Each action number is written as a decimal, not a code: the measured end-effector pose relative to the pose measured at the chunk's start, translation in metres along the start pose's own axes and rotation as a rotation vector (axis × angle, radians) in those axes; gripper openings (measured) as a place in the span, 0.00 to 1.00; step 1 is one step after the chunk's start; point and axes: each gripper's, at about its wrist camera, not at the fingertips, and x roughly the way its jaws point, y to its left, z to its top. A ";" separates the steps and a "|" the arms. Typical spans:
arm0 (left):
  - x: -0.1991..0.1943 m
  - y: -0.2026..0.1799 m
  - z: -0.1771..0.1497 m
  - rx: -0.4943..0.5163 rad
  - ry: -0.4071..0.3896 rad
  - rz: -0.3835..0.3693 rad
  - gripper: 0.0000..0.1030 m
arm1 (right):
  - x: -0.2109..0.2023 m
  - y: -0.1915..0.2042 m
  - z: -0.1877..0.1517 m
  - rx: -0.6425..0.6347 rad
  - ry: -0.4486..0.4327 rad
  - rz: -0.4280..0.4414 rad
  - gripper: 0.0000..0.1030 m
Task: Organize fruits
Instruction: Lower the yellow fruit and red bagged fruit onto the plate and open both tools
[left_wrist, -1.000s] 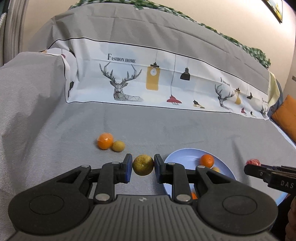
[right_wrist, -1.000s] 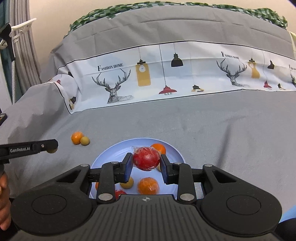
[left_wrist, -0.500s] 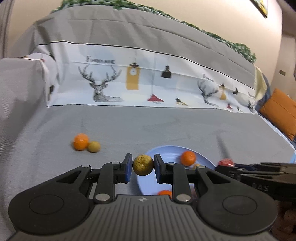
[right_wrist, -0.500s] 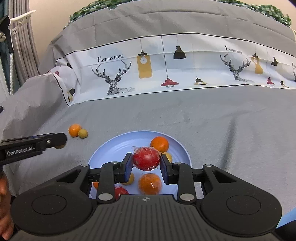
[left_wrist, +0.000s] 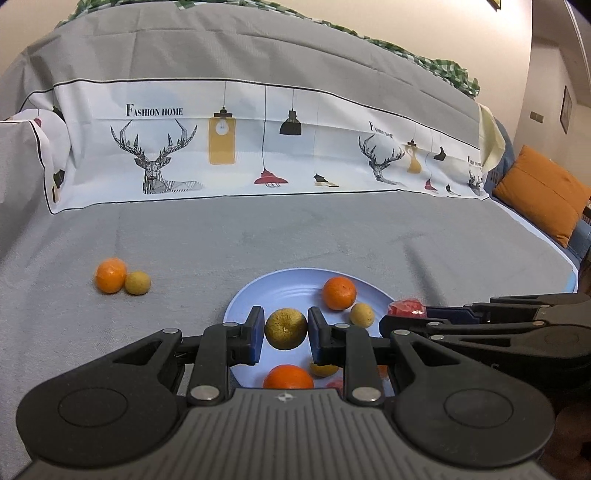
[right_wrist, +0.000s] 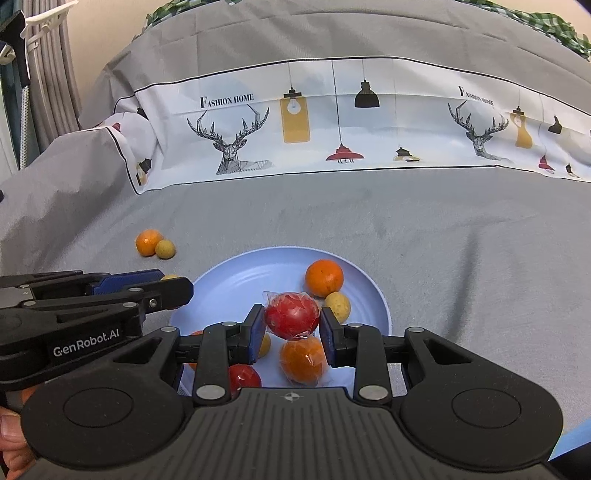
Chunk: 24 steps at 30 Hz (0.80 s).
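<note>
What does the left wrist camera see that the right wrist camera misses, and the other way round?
Only the left wrist view shows the orange cushion at the far right and, head-on, the yellow-brown fruit gripped by the left gripper.

Only the right wrist view shows the grey curtain at the left, a bit of the person's hand, and, head-on, the wrapped red fruit gripped by the right gripper.

Both show the blue plate holding fruit, the orange and small yellow fruit lying together on the grey cover, and the deer-print cloth.
</note>
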 end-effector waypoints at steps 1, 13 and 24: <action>0.000 -0.001 0.000 0.003 0.000 -0.001 0.27 | 0.000 0.000 0.000 -0.001 0.002 -0.001 0.32; 0.004 -0.007 -0.003 0.032 0.000 -0.015 0.27 | 0.004 0.003 -0.002 -0.023 0.012 -0.005 0.32; 0.005 -0.008 -0.003 0.036 0.000 -0.017 0.27 | 0.004 0.003 -0.002 -0.026 0.015 -0.008 0.32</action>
